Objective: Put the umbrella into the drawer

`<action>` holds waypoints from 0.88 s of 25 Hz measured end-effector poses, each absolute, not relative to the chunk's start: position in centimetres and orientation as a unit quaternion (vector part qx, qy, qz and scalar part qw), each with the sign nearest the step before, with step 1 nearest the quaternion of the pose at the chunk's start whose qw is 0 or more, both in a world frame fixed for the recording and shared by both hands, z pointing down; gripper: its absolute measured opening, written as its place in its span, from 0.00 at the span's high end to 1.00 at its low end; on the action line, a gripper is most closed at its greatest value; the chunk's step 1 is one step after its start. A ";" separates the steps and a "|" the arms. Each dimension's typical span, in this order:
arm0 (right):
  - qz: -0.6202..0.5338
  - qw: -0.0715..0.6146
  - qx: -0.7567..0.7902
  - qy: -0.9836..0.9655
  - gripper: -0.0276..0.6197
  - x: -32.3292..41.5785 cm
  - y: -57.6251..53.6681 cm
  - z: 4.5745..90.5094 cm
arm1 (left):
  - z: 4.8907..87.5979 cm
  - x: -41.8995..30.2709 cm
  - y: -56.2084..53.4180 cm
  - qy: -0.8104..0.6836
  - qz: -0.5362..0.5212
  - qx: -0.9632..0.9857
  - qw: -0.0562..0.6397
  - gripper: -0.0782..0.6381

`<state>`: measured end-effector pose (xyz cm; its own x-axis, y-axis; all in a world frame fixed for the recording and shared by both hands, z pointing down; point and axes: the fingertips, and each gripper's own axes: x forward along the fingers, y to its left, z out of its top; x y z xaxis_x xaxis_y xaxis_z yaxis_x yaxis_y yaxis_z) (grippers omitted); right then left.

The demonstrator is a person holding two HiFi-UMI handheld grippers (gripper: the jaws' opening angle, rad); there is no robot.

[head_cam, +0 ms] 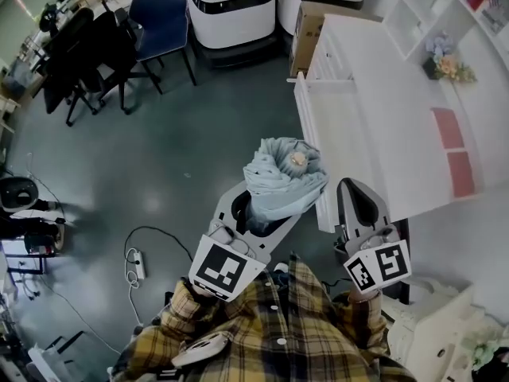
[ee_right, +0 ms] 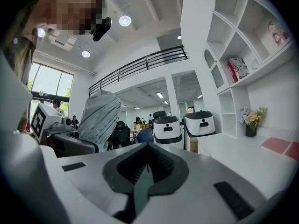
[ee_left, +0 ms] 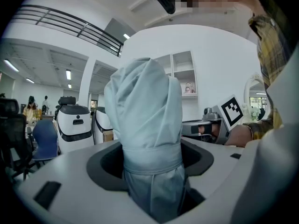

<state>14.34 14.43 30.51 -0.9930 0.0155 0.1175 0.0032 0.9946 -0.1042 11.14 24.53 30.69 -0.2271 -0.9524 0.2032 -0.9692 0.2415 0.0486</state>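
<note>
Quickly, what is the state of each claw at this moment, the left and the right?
Left claw: closed on the folded umbrella.
Right claw: closed, holding nothing.

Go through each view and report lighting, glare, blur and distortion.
Head view: even, soft light, no hard shadows, sharp. Left gripper view: heavy fisheye bend with black corners; the umbrella is crisp, ceiling lamps glare. Right gripper view: same fisheye and dark corners, bright ceiling spots, window washed out at left.
</note>
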 end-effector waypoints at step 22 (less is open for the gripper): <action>0.090 0.059 0.083 -0.991 0.93 -2.9 13.7 31.1 | 30.8 -9.3 24.8 -0.740 0.055 0.662 0.109 0.45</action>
<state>-2.90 13.65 31.05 -0.9793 -0.1534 0.1322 -0.1747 0.9701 -0.1683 -9.28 24.84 30.78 -0.1005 -0.9670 0.2342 -0.9910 0.1181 0.0625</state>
